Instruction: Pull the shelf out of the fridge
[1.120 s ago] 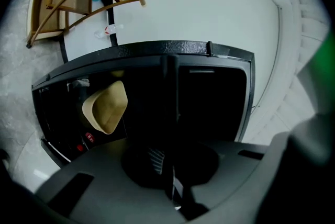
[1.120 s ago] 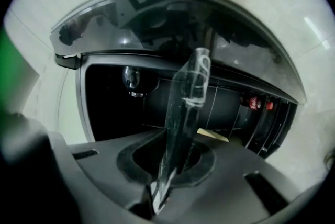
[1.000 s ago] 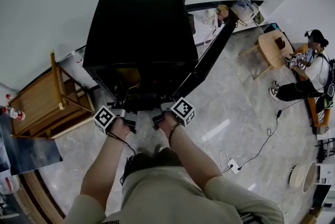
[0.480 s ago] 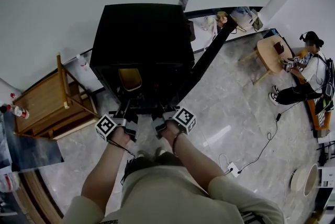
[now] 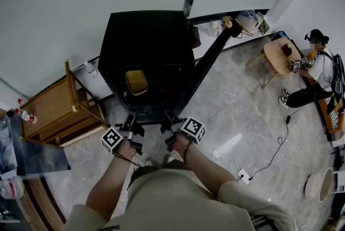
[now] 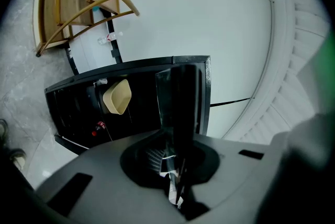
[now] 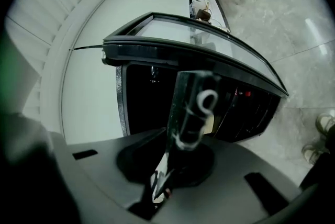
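Both clamped | left hand-held gripper (image 5: pixel 131 122) shut on shelf (image 5: pixel 150 114) front edge, left corner | right hand-held gripper (image 5: pixel 168 123) shut on right corner | fridge (image 5: pixel 145 41) door (image 5: pixel 213 60) open

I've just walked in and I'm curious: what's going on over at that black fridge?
A person stands at the open black fridge with a hand-held gripper in each hand. The left gripper and the right gripper are both clamped on the front edge of a shelf, which sticks partly out of the fridge. A yellow bowl appears to sit on that shelf.
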Available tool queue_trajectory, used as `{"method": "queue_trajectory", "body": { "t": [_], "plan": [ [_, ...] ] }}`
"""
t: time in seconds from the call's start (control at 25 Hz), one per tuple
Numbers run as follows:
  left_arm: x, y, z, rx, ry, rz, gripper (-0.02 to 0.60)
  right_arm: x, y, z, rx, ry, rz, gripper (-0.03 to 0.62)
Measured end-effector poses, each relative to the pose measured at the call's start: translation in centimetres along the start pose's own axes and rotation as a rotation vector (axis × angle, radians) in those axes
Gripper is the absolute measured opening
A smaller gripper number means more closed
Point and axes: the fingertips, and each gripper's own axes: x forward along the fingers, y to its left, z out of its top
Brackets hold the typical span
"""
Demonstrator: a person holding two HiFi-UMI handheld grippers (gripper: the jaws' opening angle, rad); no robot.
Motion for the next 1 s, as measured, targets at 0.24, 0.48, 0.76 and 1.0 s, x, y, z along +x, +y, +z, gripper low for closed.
{"method": "queue_trajectory", "body": {
  "t": [0.24,0.48,0.76,1.0],
  "plan": [
    [-3.1,-3.8,-2.1,-0.038,-0.003,-0.041,0.020,-3.8,3.1,-1.3,-0.013,0.050,0.028,0.012],
    [-5.8,-8.2,-3.3,-0.030,0.006,-0.077,0.020,-7.0,7.6,-2.1,-0.037,0.091,0.066,0.012],
    [-7.6,-13.7,-3.4,0.014,0.017,-0.133,0.028,-8.9,13.2,-2.4,-0.081,0.128,0.113,0.012],
    [-7.0,-19.8,-2.0,0.013,0.006,-0.224,0.026,-8.9,19.6,-1.3,-0.150,0.133,0.217,0.012]
  ]
}}
